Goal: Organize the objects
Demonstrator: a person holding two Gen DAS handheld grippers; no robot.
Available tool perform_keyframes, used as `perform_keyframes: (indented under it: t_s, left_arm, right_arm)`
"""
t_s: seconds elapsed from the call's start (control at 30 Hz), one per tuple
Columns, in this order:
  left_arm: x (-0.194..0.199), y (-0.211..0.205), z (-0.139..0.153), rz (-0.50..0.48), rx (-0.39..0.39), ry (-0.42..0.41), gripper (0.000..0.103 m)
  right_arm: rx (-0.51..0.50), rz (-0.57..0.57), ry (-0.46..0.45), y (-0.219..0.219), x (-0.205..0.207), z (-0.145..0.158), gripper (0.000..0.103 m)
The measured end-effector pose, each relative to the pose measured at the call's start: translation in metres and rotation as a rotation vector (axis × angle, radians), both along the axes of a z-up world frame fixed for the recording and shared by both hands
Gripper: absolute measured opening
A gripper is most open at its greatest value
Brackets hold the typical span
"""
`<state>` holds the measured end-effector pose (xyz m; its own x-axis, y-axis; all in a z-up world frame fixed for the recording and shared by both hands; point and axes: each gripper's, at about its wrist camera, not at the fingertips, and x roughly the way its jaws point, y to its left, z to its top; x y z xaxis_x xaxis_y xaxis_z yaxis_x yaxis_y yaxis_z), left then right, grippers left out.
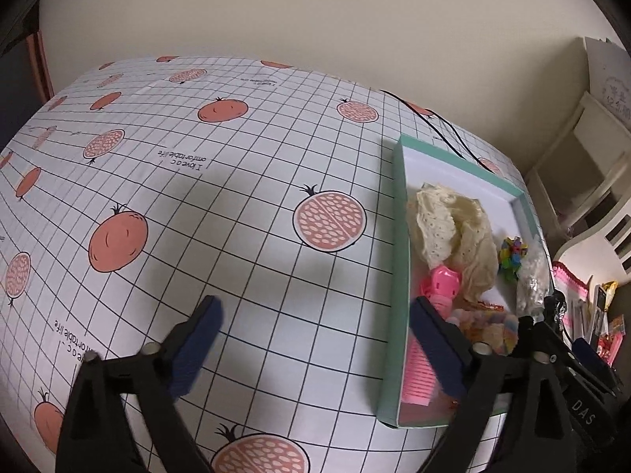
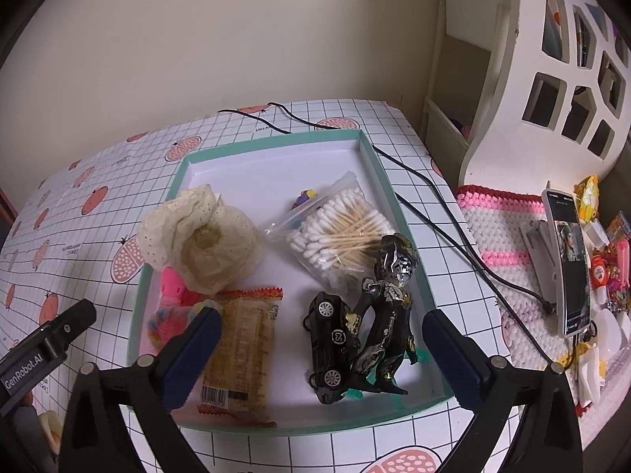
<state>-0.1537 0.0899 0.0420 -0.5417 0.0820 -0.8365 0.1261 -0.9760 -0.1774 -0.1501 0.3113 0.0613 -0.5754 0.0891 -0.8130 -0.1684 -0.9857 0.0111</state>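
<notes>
A teal-rimmed white box [image 2: 276, 140] lies on the gridded pomegranate tablecloth [image 1: 236, 197]. It holds a cream lace cloth [image 2: 205, 236], a bag of cotton swabs [image 2: 339, 228], a snack packet [image 2: 240, 343], a black toy car [image 2: 329, 349], a black and gold figure [image 2: 388, 315] and a pink toy [image 2: 173, 287]. My right gripper [image 2: 321, 319] hangs open over the box's near end, with the car and figure between its fingers, touching neither. My left gripper [image 1: 315, 315] is open over bare cloth just left of the box [image 1: 398, 276]. Its right finger overlaps the box rim by a pink comb [image 1: 418, 370].
A black cable [image 2: 434, 213] runs along the box's right side to a phone [image 2: 568, 260] propped on a pink and white crocheted mat [image 2: 497, 228]. A white shelf unit [image 2: 552, 79] and small clutter [image 2: 607, 276] stand at the far right. The wall is close behind the table.
</notes>
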Motion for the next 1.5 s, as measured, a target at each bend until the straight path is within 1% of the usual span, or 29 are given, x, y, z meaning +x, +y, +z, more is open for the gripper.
perform_keyframes:
  t_s: [0.17,0.37,0.57,0.7,0.8,1.1,1.23,1.4,1.5]
  left_arm:
    - [-0.002,0.001,-0.003,-0.005,-0.019,-0.01,0.103]
    - [0.0,0.003,-0.001,-0.02,-0.013,-0.021,0.103]
    - [0.004,-0.001,0.011,-0.022,-0.001,0.022,0.103]
    - [0.009,-0.009,0.023,-0.026,0.022,0.055,0.103]
    - [0.014,-0.015,0.033,-0.03,0.024,0.077,0.103]
    - [0.029,-0.031,0.06,-0.09,-0.044,0.169,0.103]
    - [0.036,-0.035,0.069,-0.091,-0.111,0.194,0.103]
    - [0.048,-0.04,0.078,-0.128,-0.121,0.229,0.103]
    - [0.057,-0.04,0.08,-0.149,-0.123,0.233,0.103]
  right_arm:
    - [0.004,0.004,-0.006,-0.001,0.0,-0.001,0.103]
    - [0.018,0.011,-0.007,-0.002,0.002,0.0,0.103]
    - [0.027,0.018,0.002,-0.005,0.007,0.005,0.103]
    - [0.02,0.02,0.013,-0.009,0.015,0.012,0.103]
    - [0.014,0.013,0.02,-0.012,0.021,0.018,0.103]
    - [0.001,-0.019,0.019,-0.019,0.037,0.03,0.103]
    - [-0.003,-0.035,0.021,-0.022,0.045,0.035,0.103]
    - [-0.013,-0.043,0.034,-0.027,0.055,0.042,0.103]
    - [-0.006,-0.045,0.035,-0.031,0.06,0.045,0.103]
